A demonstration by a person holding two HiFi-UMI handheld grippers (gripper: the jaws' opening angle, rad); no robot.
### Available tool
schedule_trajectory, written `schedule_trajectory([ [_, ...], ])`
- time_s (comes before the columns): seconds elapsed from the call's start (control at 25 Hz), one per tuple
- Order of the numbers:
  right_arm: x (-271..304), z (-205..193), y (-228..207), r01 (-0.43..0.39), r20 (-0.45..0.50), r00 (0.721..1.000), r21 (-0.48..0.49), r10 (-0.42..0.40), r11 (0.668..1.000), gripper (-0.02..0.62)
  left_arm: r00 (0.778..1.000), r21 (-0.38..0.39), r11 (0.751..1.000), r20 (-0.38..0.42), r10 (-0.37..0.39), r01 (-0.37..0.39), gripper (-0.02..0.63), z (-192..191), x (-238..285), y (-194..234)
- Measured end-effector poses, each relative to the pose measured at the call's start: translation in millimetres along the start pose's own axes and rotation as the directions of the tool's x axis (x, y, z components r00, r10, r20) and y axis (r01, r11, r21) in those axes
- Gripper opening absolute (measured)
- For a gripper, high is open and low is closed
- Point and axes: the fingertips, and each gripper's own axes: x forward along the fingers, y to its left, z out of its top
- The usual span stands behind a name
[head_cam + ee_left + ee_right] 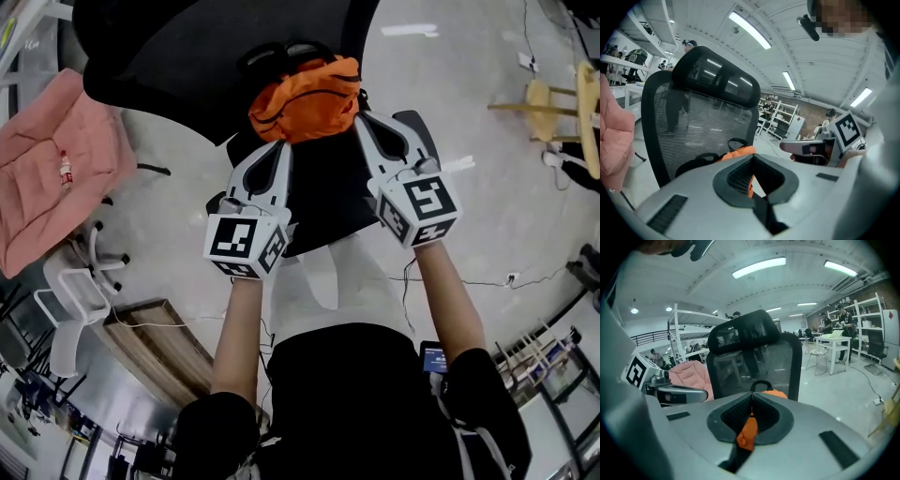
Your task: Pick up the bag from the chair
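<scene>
- The left gripper (278, 148) and the right gripper (362, 122) are each pinching the orange bag (305, 101), jaws closed on its fabric;
- the grasp is looking done; lifting the bag clear of the chair (187, 56) is seemingly remaining.

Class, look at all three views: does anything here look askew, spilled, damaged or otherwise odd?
Nothing is spilled or damaged. One oddity: the orange bag is crumpled, pinched at its sides by the left gripper and the right gripper, and a wad of its fabric pokes back through the right one's shut jaws.
</scene>
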Motion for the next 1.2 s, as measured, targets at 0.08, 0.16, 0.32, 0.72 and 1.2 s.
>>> schedule_trajectory([
  [0.08, 10, -7, -3, -0.009, -0.011, 1.0, -0.007, 0.009, 1.0, 0.0, 1.0, -0.005, 1.0, -0.003, 0.004, -0.004, 0.008, -4, 8, 6],
  [0.16, 18, -13, -6, -0.019, -0.024, 1.0, -0.013, 0.019, 1.0, 0.002, 1.0, -0.011, 1.0, -0.006, 0.007, -0.007, 0.008, -7, 15, 11],
  [0.32, 31, -24, -11, -0.052, -0.057, 0.997, -0.022, 0.05, 0.998, 0.002, 1.0, -0.03, 0.999, -0.022, 0.012, -0.013, 0.008, -17, 24, 14],
  [0.72, 75, -27, -41, -0.106, -0.126, 0.987, -0.071, 0.096, 0.992, 0.123, 0.999, -0.099, 0.994, -0.03, 0.033, -0.036, 0.008, -28, 48, 26],
  [1.2, 109, -36, -57, -0.204, -0.252, 0.957, -0.226, 0.145, 0.953, 0.28, 0.997, -0.128, 0.991, -0.065, 0.041, -0.049, 0.008, -43, 53, 29],
])
